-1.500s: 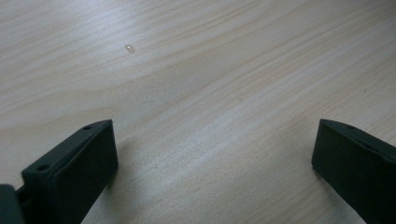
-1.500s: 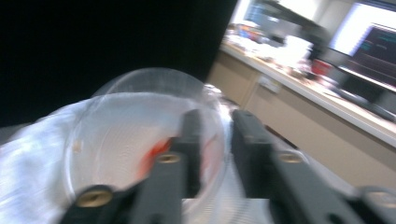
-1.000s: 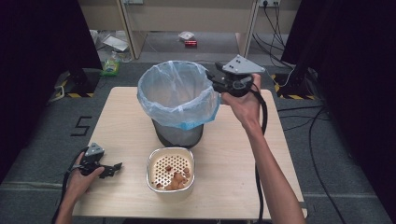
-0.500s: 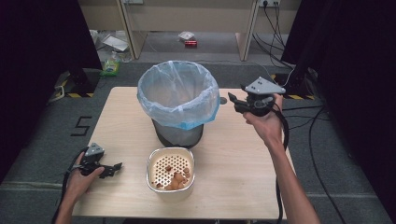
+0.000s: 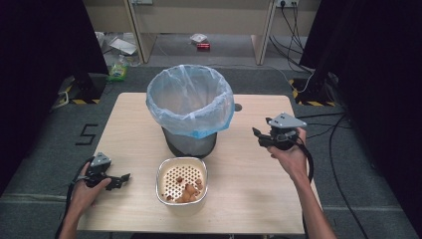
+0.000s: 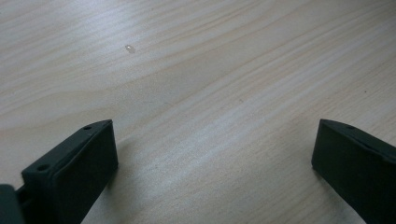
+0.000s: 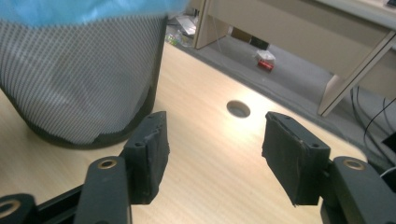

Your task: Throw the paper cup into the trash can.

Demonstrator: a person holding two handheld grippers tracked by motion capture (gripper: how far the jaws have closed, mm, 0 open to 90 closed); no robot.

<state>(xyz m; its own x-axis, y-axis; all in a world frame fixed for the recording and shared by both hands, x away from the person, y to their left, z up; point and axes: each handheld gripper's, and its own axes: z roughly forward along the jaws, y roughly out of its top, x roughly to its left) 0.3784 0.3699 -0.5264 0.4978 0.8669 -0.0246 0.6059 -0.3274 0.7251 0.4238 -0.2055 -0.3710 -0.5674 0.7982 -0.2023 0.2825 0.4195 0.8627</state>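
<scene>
Fingers of the right gripper are standing wide with nothing between them; they have just been opening, and they are pointing toward the bin from its right, above the desk. Down and to their left, the colander is sitting in front of the bin with brown scraps heaped at its near edge. The left gripper is resting low on the desk with its fingers also spread and empty, aimed straight at the colander's left wall and lying nearer to it. For a next scrap, the right hand would seemingly be reaching back across.
</scene>
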